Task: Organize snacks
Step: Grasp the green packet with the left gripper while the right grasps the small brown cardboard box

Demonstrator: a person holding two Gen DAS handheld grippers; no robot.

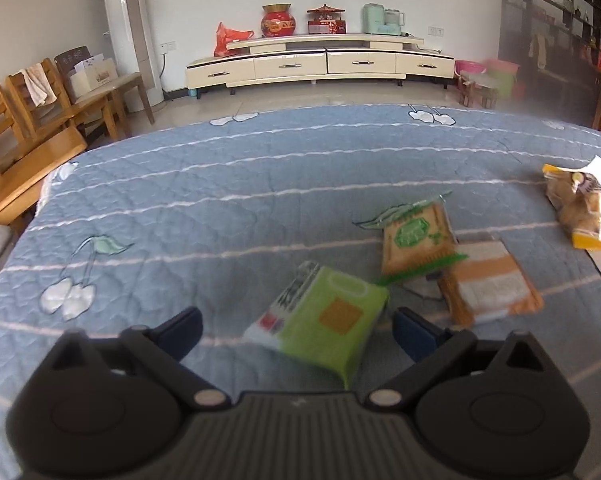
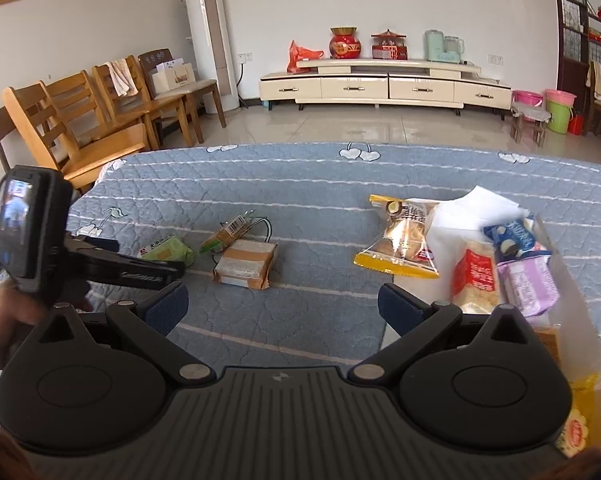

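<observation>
The left gripper (image 1: 296, 328) hangs with jaws spread, unclenched, around a lime-green, soft, crinkly foil snack packet (image 1: 324, 328) lying on the blue quilted cloth (image 1: 220, 208). It looks light and slippery; pinching across its flat middle seems safest. The right gripper (image 2: 282, 304) is likewise spread and empty.

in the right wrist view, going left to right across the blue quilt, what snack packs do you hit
green pack → tan pack with barcode → orange and white pack → yellow-edged bread bag → red pack → purple pack

Blue quilt (image 2: 320, 184) bears snack packets (image 2: 246, 262), perhaps six
</observation>
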